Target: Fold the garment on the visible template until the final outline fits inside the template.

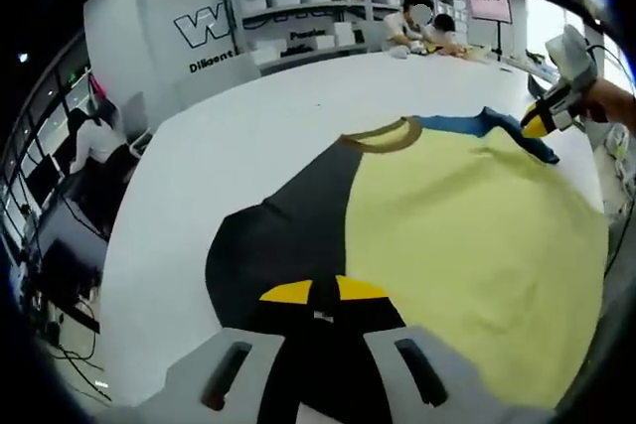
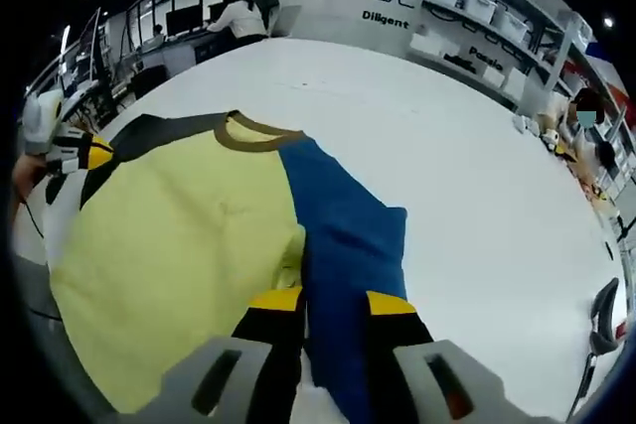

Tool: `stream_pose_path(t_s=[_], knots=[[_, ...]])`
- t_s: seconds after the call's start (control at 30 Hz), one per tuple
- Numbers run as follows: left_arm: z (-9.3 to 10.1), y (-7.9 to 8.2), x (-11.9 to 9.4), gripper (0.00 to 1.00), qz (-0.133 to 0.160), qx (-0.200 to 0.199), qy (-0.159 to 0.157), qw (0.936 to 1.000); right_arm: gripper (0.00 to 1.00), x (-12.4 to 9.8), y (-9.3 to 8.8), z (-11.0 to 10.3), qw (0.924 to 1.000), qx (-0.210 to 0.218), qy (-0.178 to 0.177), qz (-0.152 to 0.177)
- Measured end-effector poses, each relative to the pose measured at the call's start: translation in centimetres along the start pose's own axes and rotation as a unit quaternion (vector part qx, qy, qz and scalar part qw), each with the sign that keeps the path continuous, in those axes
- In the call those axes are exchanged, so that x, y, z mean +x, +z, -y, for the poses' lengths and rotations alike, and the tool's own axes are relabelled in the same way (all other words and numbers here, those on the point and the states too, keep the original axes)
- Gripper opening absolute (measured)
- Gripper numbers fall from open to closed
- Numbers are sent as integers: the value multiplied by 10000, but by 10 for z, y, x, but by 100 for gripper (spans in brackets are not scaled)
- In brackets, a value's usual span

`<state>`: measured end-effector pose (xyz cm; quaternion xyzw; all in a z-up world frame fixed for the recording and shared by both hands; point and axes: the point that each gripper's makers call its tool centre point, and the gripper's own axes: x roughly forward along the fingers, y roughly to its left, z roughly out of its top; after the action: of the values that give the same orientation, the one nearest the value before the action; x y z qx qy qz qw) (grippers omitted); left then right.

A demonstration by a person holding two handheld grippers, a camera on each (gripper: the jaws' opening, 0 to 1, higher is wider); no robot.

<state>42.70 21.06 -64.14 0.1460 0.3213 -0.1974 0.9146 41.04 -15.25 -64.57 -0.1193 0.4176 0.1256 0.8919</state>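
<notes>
1. A T-shirt [image 1: 467, 215] lies spread flat on a white desk [image 1: 248, 136]; its body is pale yellow, with one black sleeve [image 1: 288, 225], one blue sleeve [image 2: 343, 245] and a brown collar [image 1: 383, 134].
2. In the left gripper view, the left gripper [image 1: 324, 292] sits at the black sleeve's outer edge, its yellow-tipped jaws nearly together over the dark cloth; against black on black I cannot tell whether any fabric is pinched between them.
3. In the right gripper view, the right gripper [image 2: 334, 301] straddles the blue sleeve near its seam with the yellow body, the blue cloth running up between the two jaws, which appear clamped on it.
4. The blue sleeve extends away from the collar and ends in a squared cuff on the bare desk.
5. Each gripper shows at the far side of the shirt in the other's view, held by a hand [image 1: 611, 101].
6. Beyond the collar stand storage shelves [image 1: 298, 12] with white bins, and people sit at workstations.
</notes>
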Motion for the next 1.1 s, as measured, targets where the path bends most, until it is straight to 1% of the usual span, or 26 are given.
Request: stream_pose_path(t_s=[0.03, 0.07, 0.17, 0.27, 0.37, 0.47, 0.57, 0.73, 0.77, 0.87, 0.93, 1.1], knots=[[-3, 1, 7, 1, -8, -43, 10, 10000, 16, 4, -1, 3, 10000, 16, -68, -68], [-4, 1, 10, 1, -4, -53, 21, 10000, 16, 7, -1, 5, 9999, 18, -98, -50], [-7, 3, 17, 0, 26, -85, 60, 9999, 16, 16, -4, 8, 9998, 33, -124, -130], [-6, -1, 23, 0, -48, -134, 16, 9999, 15, 20, -5, 10, 9998, 31, -168, -111], [-7, -5, 26, 0, -120, -46, 48, 9999, 13, 25, -4, 13, 9998, 53, -205, -65], [-8, -7, 29, 0, -157, -85, 40, 9998, 13, 27, -4, 14, 9997, 82, -198, -68], [-13, -5, 32, 0, -116, 14, 118, 9999, 12, 29, -2, 15, 9997, 47, -216, -64], [-19, -2, 36, 0, -93, -10, 157, 9998, 11, 35, 3, 18, 9996, 54, -256, -70], [-22, 0, 37, 0, -60, 73, 196, 9998, 11, 36, 5, 19, 9996, 23, -279, -76], [-27, 1, 39, 0, -91, 128, 247, 9996, 9, 40, 9, 22, 9994, -85, -319, -49], [-34, 2, 40, 0, -108, 309, 359, 9988, 8, 43, 12, 26, 9993, -51, -370, -57], [-44, 5, 46, 0, -39, 258, 404, 9988, 6, 48, 18, 30, 9989, -84, -464, 3]])
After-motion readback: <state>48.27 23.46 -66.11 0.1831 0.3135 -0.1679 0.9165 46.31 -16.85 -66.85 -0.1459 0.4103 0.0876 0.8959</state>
